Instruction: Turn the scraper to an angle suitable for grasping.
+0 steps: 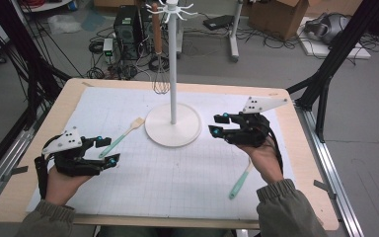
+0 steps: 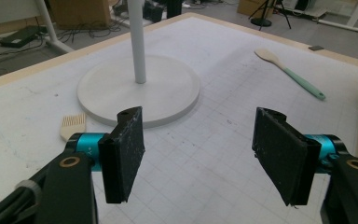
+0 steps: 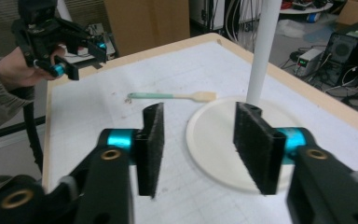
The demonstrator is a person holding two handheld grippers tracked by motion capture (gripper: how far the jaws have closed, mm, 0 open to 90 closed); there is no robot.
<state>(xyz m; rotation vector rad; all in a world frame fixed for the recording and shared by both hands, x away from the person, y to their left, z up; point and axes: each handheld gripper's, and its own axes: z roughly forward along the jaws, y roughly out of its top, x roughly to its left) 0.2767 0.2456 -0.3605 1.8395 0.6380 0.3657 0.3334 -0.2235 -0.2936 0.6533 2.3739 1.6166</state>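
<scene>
A white hook stand rises from the middle of the gridded mat, and a whisk hangs from one of its hooks. A slotted spatula with a teal handle lies left of the stand's base. A second teal-handled utensil lies at the right, partly under the person's right hand; the left gripper view shows it as a wooden spoon. My left gripper hovers open just beside the spatula's handle, jaws empty. My right gripper is open and empty beside the stand's base.
The mat covers a wooden table with edges close on both sides. Black frame legs stand at the far right and far left. Computer cases, cables and cardboard boxes sit on the floor beyond the table.
</scene>
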